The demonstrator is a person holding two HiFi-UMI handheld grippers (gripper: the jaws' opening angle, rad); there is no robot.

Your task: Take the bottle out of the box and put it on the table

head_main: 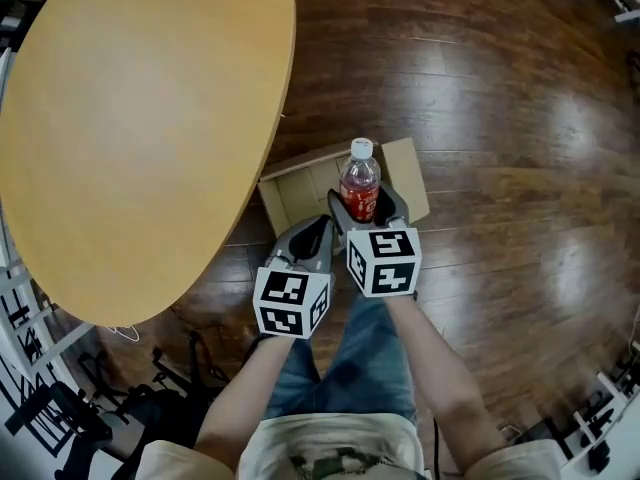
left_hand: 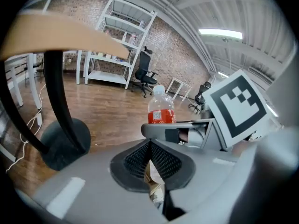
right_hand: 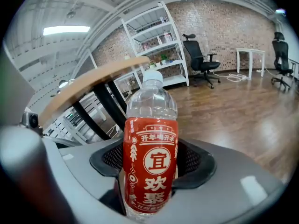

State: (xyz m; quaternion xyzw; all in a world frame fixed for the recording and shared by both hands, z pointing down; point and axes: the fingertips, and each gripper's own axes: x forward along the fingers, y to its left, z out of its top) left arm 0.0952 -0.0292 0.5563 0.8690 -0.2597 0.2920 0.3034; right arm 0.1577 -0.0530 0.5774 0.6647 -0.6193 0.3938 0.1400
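A clear bottle (head_main: 359, 183) with a white cap and a red label stands upright between the jaws of my right gripper (head_main: 368, 206), which is shut on its labelled body. It hangs in the air above an open cardboard box (head_main: 292, 176) on the floor. In the right gripper view the bottle (right_hand: 150, 171) fills the gap between both pads. My left gripper (head_main: 318, 230) is just left of the right one, shut with nothing in it; its pads (left_hand: 161, 160) meet. From the left gripper view the bottle (left_hand: 161, 111) shows beyond the right gripper's jaw.
A round wooden table (head_main: 140, 118) spreads over the left, its edge close beside the box. Its dark curved leg and base (left_hand: 65, 143) stand on the wood floor. White shelves (left_hand: 119, 45) and office chairs line the brick wall far off.
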